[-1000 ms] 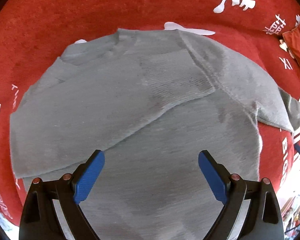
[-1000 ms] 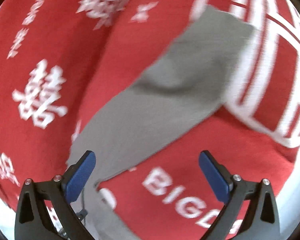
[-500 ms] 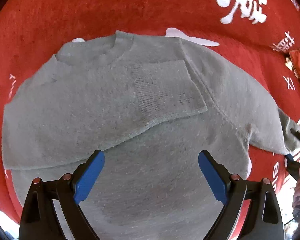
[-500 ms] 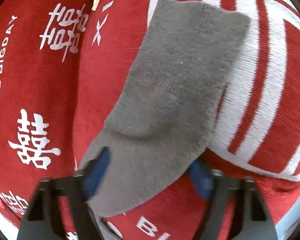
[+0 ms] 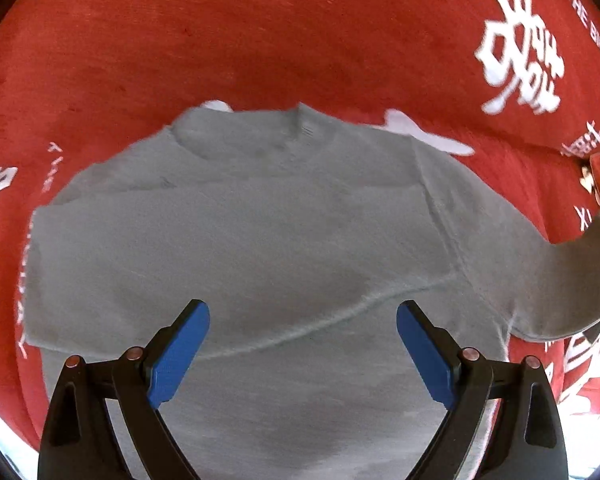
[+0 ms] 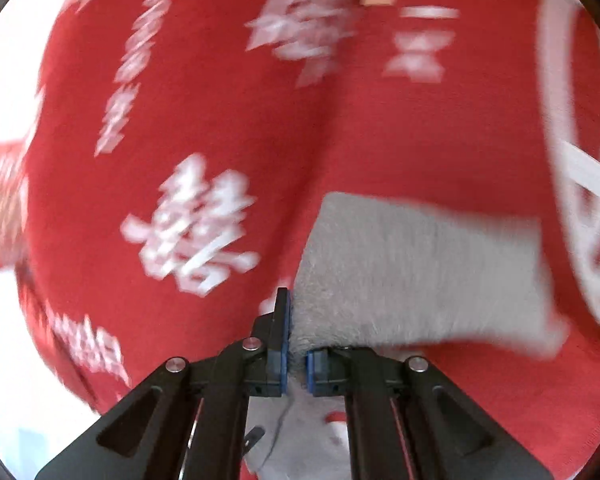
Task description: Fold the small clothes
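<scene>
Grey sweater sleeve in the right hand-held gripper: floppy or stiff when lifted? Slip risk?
Probably floppy: the sleeve drapes limply from the right hand-held gripper. Likely light, since the sweater body stays flat while the sleeve rises. Slip seems unlikely: fuzzy knit pinched between shut pads should grip well.

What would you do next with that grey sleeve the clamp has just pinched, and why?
Probably carry the sleeve across onto the grey sweater's chest. The right gripper is shut on it, the other sleeve already lies folded across the body, and the left gripper hangs open above.
</scene>
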Tool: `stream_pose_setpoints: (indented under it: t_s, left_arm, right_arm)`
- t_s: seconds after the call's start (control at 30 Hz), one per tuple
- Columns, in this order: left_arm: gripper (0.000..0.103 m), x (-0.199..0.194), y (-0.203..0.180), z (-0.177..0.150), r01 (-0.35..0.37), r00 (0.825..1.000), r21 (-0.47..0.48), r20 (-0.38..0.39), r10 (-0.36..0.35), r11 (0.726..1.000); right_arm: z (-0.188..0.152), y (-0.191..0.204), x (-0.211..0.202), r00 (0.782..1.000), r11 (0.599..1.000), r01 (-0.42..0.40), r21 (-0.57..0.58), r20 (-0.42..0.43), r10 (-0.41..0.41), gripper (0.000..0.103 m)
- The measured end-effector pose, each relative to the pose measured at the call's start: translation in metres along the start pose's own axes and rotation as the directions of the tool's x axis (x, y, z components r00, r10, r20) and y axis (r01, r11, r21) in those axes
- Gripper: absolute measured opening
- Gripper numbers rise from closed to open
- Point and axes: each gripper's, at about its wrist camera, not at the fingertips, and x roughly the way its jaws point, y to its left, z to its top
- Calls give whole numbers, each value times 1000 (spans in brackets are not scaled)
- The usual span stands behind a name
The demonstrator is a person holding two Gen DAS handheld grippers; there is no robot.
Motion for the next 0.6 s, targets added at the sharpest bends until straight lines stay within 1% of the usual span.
stream_pose_setpoints:
  t_s: [0.07,0.1,0.17,0.23,0.27,0.3,0.33,0.4,0.43,0.5,0.53,0.57,0.6]
  left_arm:
    - [95,-3,14,3,-4,1000,-12,16,5,1000]
    - [95,-7,23,4,-4,1000,-21,29,5,1000]
    - [95,-14,42,5,-7,999,-46,45,10,999]
    - [95,-11,55,7,-18,998,-65,55,21,998]
    - [95,-13,64,6,-27,998,-74,59,31,997]
    - [95,-14,74,5,-38,997,-87,63,44,995]
    - [95,-14,86,3,-50,996,-104,66,57,993]
    - [95,-12,102,-2,-60,996,-135,63,69,989]
    - [95,-10,111,-4,-65,995,-152,59,75,986]
    - [95,-4,129,-10,-83,995,-191,47,93,978]
    - [95,-2,134,-13,-86,994,-200,43,97,976]
    - [95,1,140,-16,-91,994,-210,38,101,973]
    - [95,3,145,-19,-95,994,-218,32,105,971]
  right_arm:
    - [-9,46,21,999,990,-23,-138,-42,18,7]
    - [-16,68,33,998,978,-31,-208,-66,18,7]
    - [-39,110,59,993,933,-46,-357,-122,2,7]
    - [-71,145,91,983,873,-58,-485,-182,-35,7]
    - [-86,156,106,976,845,-64,-530,-209,-58,7]
    - [-109,167,129,964,812,-76,-578,-252,-89,7]
    - [-128,173,147,952,789,-85,-608,-284,-116,7]
    - [-160,173,176,927,758,-93,-646,-333,-171,7]
    - [-180,171,195,905,744,-94,-662,-368,-212,7]
    - [-210,161,224,866,730,-96,-677,-419,-275,7]
    - [-226,151,241,836,723,-79,-686,-441,-327,7]
    - [-233,144,248,820,722,-67,-689,-450,-353,10]
    - [-240,134,258,797,728,-39,-685,-461,-391,11]
